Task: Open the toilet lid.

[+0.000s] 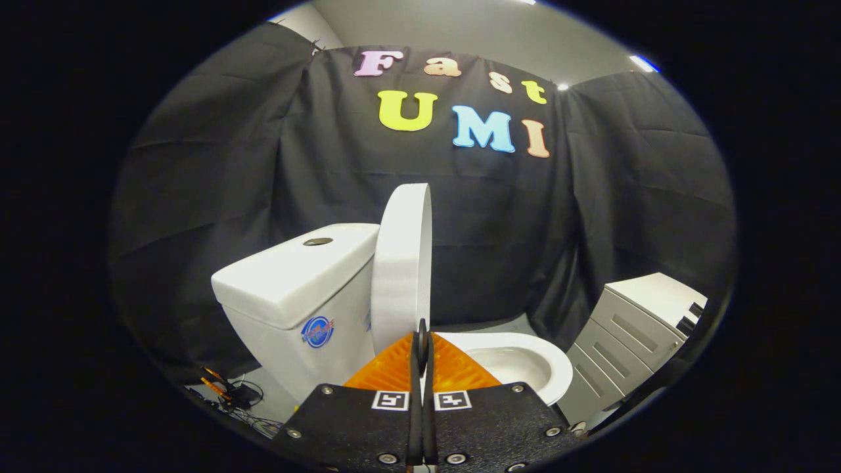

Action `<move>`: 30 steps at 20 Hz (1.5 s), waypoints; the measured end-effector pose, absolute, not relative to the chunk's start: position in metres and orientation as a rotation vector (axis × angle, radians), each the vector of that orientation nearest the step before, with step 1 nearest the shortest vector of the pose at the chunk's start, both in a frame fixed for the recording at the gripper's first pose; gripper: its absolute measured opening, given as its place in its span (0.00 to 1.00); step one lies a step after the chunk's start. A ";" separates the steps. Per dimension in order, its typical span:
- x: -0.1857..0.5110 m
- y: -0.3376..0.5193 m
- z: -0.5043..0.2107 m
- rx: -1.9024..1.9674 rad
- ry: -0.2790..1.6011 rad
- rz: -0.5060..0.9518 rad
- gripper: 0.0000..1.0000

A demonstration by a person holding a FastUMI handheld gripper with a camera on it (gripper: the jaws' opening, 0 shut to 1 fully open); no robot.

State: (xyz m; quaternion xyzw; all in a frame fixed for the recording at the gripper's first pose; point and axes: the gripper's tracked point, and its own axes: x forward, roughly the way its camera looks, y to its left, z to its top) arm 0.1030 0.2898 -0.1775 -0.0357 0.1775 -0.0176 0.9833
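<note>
Closed with nothing between them, the fingers of the gripper (422, 332) sit at the bottom centre of the frame. Just beyond stands the toilet lid (402, 263), upright beside the tank (295, 276). It looks stiff, smooth, rather slippery; its free edge seems best to hold. The bowl (519, 361) looks empty

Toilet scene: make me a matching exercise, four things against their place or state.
Things:
1. toilet lid
2. tank
3. drawer cabinet
4. tool

States or places:
A. fingers closed together, nothing between them
B. raised upright beside the tank
C. past the bowl, against the cloth wall
D. round button on top

Pairs: 1-B, 2-D, 3-C, 4-A
</note>
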 end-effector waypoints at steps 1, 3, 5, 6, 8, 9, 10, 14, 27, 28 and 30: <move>0.104 0.296 -0.178 -0.073 0.357 -0.025 0.00; 0.105 0.306 -0.177 -0.068 0.349 -0.010 0.00; 0.106 0.317 -0.178 -0.075 0.343 0.007 0.00; 0.107 0.324 -0.178 -0.092 0.341 0.016 0.00; 0.107 0.329 -0.178 -0.138 0.340 0.019 0.00; 0.107 0.331 -0.179 -0.152 0.341 0.020 0.00; 0.107 0.334 -0.180 -0.159 0.342 0.024 0.00; 0.108 0.336 -0.179 -0.171 0.332 0.018 0.00; 0.100 0.347 -0.172 -0.143 0.368 0.084 0.20; 0.097 0.352 -0.170 -0.125 0.371 0.101 0.27; 0.089 0.353 -0.163 -0.086 0.374 0.105 0.48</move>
